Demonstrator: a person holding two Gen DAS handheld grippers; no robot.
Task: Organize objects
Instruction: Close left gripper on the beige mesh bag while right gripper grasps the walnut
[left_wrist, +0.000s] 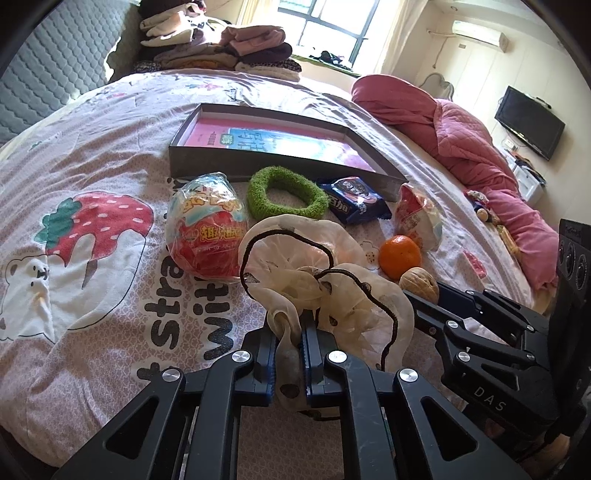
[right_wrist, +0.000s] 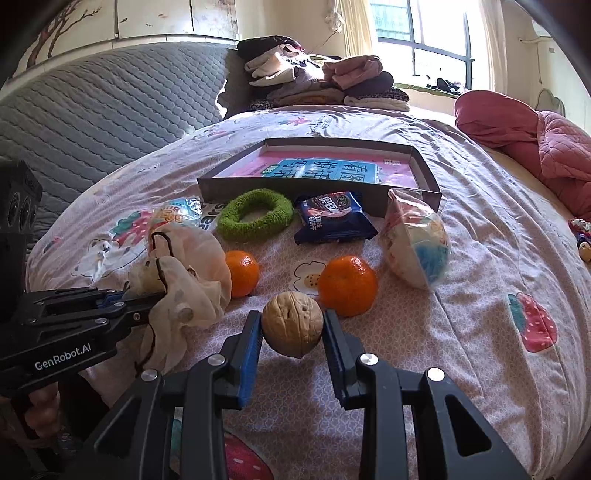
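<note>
On the bed (right_wrist: 443, 314), my left claw (left_wrist: 291, 332) grips the sheer scarf (left_wrist: 314, 266); my right claw (right_wrist: 291, 325) brackets the walnut (right_wrist: 292, 323).
</note>
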